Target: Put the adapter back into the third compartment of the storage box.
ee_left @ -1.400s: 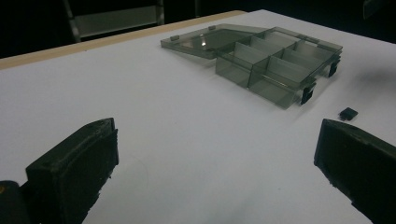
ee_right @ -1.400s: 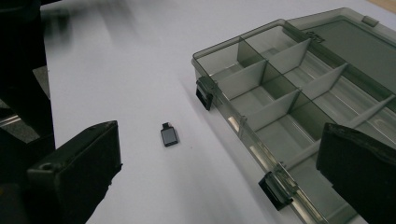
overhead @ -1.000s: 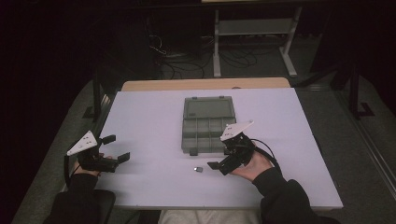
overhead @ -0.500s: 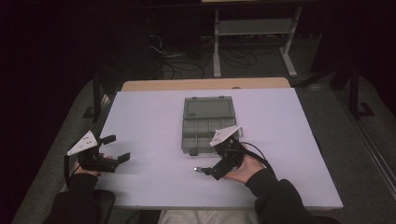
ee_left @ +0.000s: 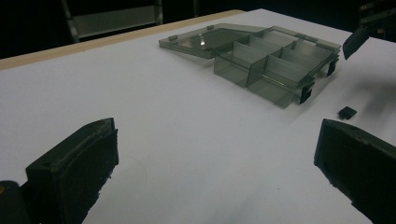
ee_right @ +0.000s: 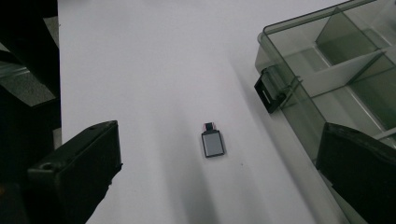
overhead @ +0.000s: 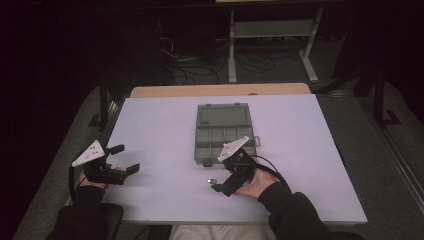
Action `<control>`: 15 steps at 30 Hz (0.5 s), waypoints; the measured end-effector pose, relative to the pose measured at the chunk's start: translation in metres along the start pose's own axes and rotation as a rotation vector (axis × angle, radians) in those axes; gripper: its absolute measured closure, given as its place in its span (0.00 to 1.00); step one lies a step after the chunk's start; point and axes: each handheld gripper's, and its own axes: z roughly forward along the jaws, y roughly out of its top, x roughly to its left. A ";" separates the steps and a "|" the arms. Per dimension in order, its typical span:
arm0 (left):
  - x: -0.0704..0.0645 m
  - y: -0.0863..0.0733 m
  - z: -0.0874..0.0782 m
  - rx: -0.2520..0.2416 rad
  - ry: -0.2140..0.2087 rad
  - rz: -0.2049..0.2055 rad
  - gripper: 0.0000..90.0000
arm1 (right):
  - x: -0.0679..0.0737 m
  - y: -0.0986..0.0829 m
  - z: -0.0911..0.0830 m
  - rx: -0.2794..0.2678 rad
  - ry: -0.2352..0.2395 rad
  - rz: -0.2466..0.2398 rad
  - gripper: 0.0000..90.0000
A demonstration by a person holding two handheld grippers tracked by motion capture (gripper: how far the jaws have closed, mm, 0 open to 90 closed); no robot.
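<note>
On the desk [overhead: 160, 120], just in front of the box [overhead: 222, 132], we see the chip [ee_right: 213, 143] lying flat between the spread jaws of our right hand-held gripper [overhead: 216, 184], untouched by either jaw. The box stands open with its lid laid back, near the chip but apart from it. Well off to the left, our left hand-held gripper [overhead: 125, 159] is released too, jaws wide and grasping nothing.
</note>
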 end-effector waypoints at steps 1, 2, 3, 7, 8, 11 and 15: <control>0.000 0.000 0.000 0.000 0.000 0.000 0.00 | 0.000 0.000 0.001 0.003 0.002 -0.001 0.00; 0.000 0.000 0.000 0.000 0.000 0.001 0.00 | 0.001 0.000 0.002 0.007 0.002 0.000 0.00; 0.000 0.000 0.000 0.001 -0.001 0.002 0.00 | 0.001 0.000 0.004 0.011 0.004 -0.002 0.00; 0.000 0.000 0.000 -0.001 0.000 0.000 0.00 | 0.000 0.000 0.009 0.022 0.011 -0.004 0.00; 0.000 0.000 0.000 -0.001 0.000 0.000 0.00 | 0.001 0.000 0.010 0.026 0.013 -0.001 0.00; 0.000 0.000 0.000 -0.001 -0.001 0.000 0.00 | 0.000 0.000 0.014 0.034 0.017 -0.006 0.01; 0.000 0.000 0.000 -0.001 -0.001 -0.001 0.00 | 0.000 -0.001 0.018 0.027 0.030 -0.035 0.12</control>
